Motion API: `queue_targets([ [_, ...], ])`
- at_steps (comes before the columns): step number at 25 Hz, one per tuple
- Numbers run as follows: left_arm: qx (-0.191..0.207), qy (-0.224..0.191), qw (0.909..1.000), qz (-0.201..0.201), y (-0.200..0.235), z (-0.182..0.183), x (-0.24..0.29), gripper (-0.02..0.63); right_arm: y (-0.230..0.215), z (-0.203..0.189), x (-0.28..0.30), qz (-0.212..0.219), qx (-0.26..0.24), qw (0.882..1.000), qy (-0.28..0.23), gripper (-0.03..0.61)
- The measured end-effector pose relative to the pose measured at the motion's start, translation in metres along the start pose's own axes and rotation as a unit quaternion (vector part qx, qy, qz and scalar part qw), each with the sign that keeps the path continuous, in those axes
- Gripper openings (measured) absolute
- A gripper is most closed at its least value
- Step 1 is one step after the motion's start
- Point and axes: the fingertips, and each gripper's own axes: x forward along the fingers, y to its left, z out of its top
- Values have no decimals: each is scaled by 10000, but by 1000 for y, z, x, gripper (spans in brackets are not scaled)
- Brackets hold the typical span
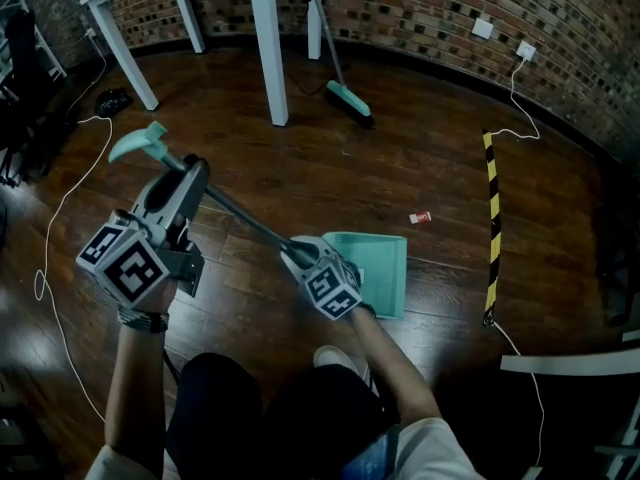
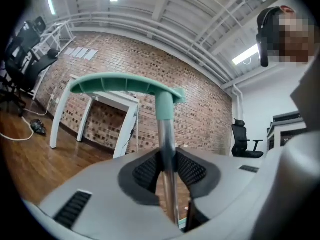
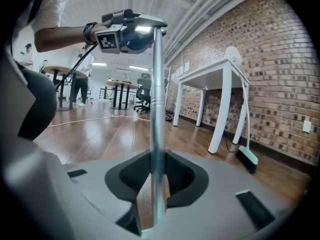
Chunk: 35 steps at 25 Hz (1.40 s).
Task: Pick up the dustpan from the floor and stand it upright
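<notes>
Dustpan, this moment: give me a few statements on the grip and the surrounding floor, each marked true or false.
1. The left gripper and the right gripper are both shut on the metal handle of the dustpan. True.
2. The left gripper holds the handle nearer the pan than the right gripper does. False: the left is up by the teal grip, and the right is down by the pan.
3. The broom lies flat beside the dustpan. False: it stands against the white table, well away.
4. A small red and white scrap lies on the floor, apart from the pan. True.
</notes>
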Motion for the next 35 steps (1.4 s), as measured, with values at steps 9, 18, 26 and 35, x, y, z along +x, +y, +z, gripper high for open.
queue_targets([
  [9, 563, -90, 9953, -780, -75, 11, 43, 92, -25, 5, -15, -475, 463, 9976, -179, 92],
  [18, 1125, -534, 9870, -1017, -108, 17, 37, 196, -36, -9, -47, -797, 479, 9953, -255, 106],
  [26, 1487, -829, 9805, -978, -96, 18, 15, 198, -35, -4, -77, -907, 525, 9932, -502, 112],
  [35, 1178, -835, 9881, -535, -64, -9, 2, 152, -28, -13, -94, -831, 305, 9959, -197, 112],
])
